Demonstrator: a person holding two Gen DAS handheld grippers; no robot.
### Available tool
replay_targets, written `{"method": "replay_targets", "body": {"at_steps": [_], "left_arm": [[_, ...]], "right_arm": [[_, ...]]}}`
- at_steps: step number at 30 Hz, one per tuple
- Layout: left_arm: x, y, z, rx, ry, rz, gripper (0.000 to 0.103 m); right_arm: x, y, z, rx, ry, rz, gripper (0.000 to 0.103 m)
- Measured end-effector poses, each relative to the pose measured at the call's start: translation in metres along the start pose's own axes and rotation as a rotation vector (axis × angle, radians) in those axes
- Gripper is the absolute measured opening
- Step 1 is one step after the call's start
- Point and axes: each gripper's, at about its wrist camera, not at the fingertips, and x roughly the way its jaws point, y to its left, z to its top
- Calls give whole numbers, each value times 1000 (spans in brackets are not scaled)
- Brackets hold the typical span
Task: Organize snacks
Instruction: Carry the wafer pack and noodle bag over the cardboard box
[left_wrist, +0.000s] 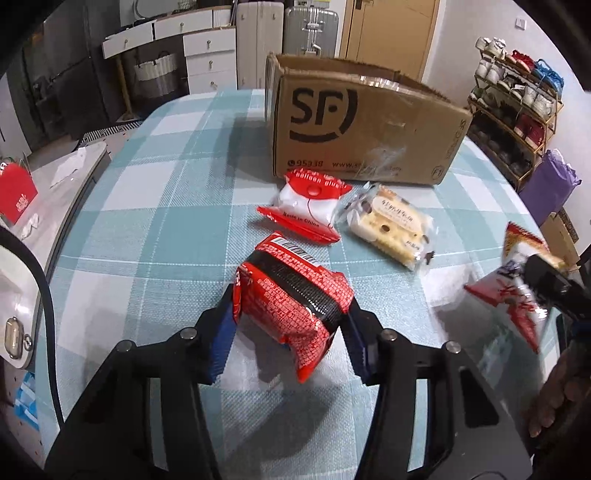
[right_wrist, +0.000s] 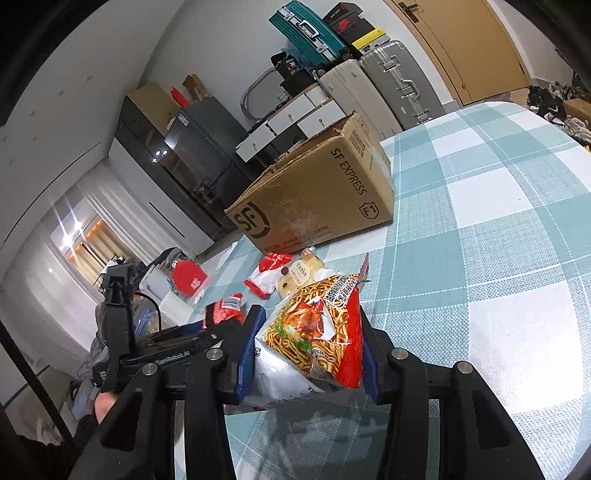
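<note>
A: What's nearest on the left?
B: The left hand-held gripper (left_wrist: 291, 314) is clenched on a red and black snack packet (left_wrist: 291, 299), tilted just above the checked desk (left_wrist: 147, 229).
A: And the right one?
B: The right hand-held gripper (right_wrist: 308, 354) grips a noodle snack bag (right_wrist: 314, 328), lifted off the desk.
A: Farther out?
B: A red and white packet (left_wrist: 306, 206) and a cracker packet (left_wrist: 391, 225) lie side by side, with the open cardboard box (left_wrist: 362, 125) just behind them.

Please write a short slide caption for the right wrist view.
Right gripper holds a noodle snack bag above the checked tablecloth, cardboard box behind.
</note>
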Motion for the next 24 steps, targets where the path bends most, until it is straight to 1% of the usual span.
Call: {"method": "replay_targets", "body": {"at_steps": [2, 8, 11, 14, 17, 20, 24], "left_arm": [[-10, 2, 2, -7, -10, -15, 49], [-40, 4, 13, 17, -62, -30, 49], [-53, 4, 24, 30, -85, -43, 49], [-67, 3, 36, 47, -109, -59, 49], [-81, 0, 51, 64, -131, -83, 49], [-98, -4, 70, 77, -151, -119, 49], [-116, -10, 100, 94, -162, -173, 49]], "right_arm": [[0, 4, 0, -13, -1, -9, 46], [-5, 9, 4, 21, -11, 32, 46], [-9, 23, 16, 1, -22, 43, 46], [-18, 43, 33, -28, -42, 78, 46], [-31, 66, 53, -56, -70, 149, 46], [-40, 85, 74, -85, -87, 168, 46], [-49, 100, 108, -71, -103, 203, 46]]}}
